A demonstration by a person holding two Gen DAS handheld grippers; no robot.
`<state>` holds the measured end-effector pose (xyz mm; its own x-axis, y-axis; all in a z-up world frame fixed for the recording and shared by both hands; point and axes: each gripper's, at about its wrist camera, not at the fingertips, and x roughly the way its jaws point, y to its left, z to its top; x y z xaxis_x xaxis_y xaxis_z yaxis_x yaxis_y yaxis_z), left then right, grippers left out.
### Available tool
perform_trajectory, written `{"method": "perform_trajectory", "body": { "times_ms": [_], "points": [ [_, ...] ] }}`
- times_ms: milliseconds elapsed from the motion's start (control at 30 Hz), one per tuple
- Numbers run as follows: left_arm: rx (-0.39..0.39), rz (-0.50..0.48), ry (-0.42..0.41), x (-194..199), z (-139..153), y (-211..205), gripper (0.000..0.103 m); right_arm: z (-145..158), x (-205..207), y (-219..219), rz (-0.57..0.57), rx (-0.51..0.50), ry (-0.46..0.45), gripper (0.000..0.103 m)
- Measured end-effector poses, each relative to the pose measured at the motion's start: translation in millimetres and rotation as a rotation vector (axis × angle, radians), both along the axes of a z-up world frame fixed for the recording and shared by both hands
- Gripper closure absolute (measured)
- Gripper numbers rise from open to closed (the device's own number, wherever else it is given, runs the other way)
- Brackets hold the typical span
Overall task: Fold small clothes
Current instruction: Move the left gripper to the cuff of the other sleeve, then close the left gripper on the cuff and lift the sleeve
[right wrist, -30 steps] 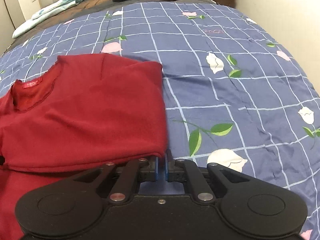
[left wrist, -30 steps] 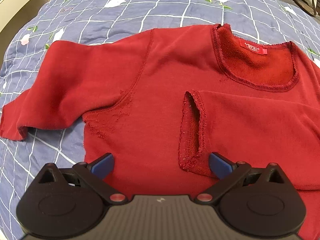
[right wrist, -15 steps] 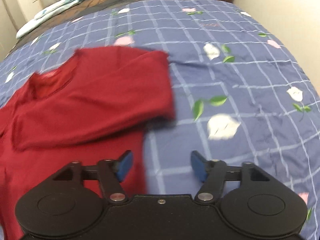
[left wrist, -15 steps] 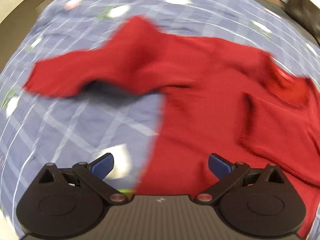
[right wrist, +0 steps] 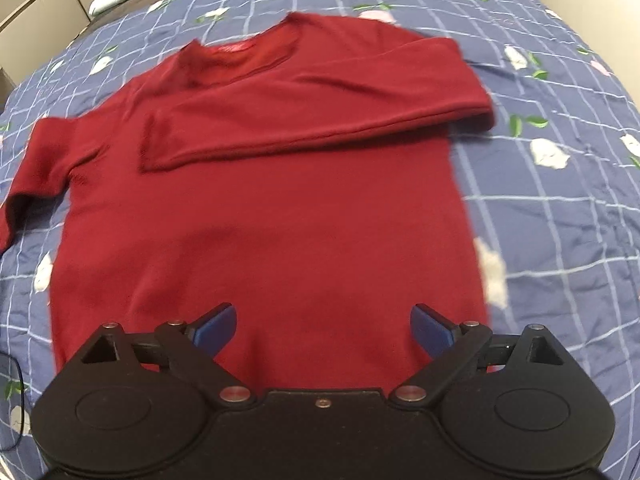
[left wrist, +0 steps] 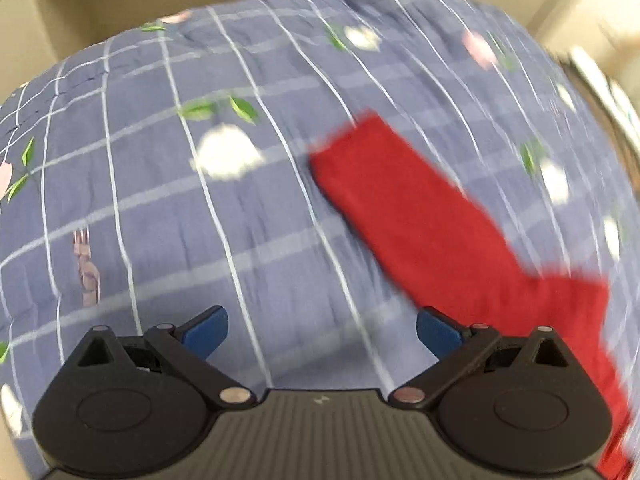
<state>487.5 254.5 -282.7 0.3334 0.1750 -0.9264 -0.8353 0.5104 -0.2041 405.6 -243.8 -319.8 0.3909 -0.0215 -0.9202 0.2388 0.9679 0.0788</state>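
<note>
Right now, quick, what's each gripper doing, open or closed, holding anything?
Left gripper: open, empty, above the blue bedspread.
Right gripper: open, empty, over the red sweater.

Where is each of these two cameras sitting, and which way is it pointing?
Left wrist view: sits on the left hand-held gripper, looking forward over the blue floral bedspread at the red sweater's outstretched sleeve; only its open fingers show.
Right wrist view: sits on the right hand-held gripper, looking across the red sweater, one sleeve folded over the chest; only its open fingers show.
Shared: sweater and bedspread.
</note>
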Motion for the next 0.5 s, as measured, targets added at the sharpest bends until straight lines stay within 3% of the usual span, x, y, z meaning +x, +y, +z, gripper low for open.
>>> {"method": "perform_trajectory", "body": {
  "times_ms": [233, 433, 500],
  "points": [
    [0.012, 0.026, -0.029, 23, -22, 57, 0.022, -1, 0, 41, 0.057, -0.020, 0.009, 0.008],
    [0.024, 0.040, -0.034, 32, -33, 74, 0.025, -1, -2, 54, 0.073, -0.031, 0.022, 0.008],
    [0.041, 0.032, -0.022, 36, -33, 76, 0.033, -1, -3, 56, 0.073, -0.033, 0.026, 0.008]
  ]
}}
